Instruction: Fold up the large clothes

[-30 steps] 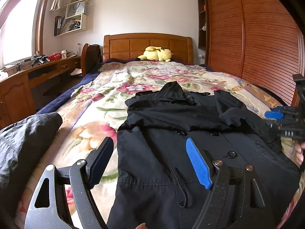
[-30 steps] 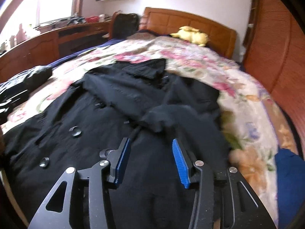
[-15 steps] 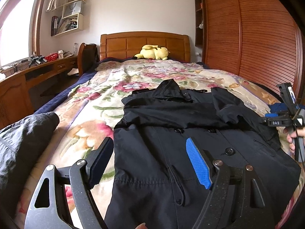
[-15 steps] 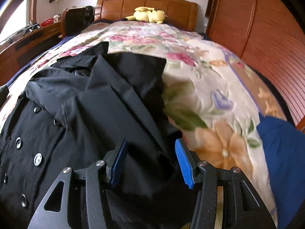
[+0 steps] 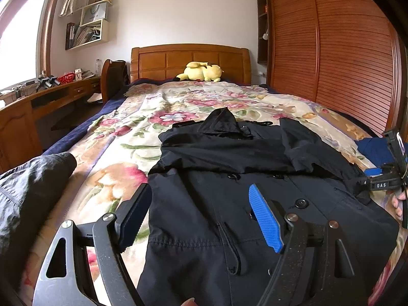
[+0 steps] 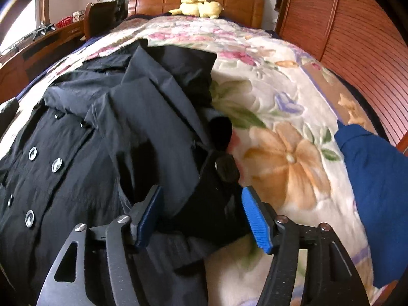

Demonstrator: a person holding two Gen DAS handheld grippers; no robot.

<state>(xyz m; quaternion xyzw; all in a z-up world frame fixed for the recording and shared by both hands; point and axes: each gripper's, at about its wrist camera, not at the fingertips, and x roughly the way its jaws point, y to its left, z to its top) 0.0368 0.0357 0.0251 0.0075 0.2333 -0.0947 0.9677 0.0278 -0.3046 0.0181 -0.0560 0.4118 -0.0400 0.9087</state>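
A black double-breasted coat (image 5: pixel 229 199) lies front up on the floral bedspread (image 5: pixel 158 117), its sleeves folded across the chest. My left gripper (image 5: pixel 201 211) hovers open over the coat's lower left front, nothing between its pads. In the right wrist view the right gripper (image 6: pixel 201 216) is low over the coat's (image 6: pixel 107 153) right edge. Its jaws are opening, with the sleeve cuff and its buttoned tab (image 6: pixel 227 168) lying between the pads, not pinched. The right gripper (image 5: pixel 377 176) also shows at the far right of the left wrist view, held by a hand.
A blue garment (image 6: pixel 377 191) lies on the bed right of the coat. Another dark garment (image 5: pixel 28 191) sits at the bed's left edge. A yellow plush toy (image 5: pixel 201 72) rests by the wooden headboard. A desk (image 5: pixel 38 104) runs along the left, slatted wardrobe doors (image 5: pixel 344 51) along the right.
The right gripper swung right and dropped toward the coat's right edge, and its jaws widened. The left gripper stayed where it was, open.
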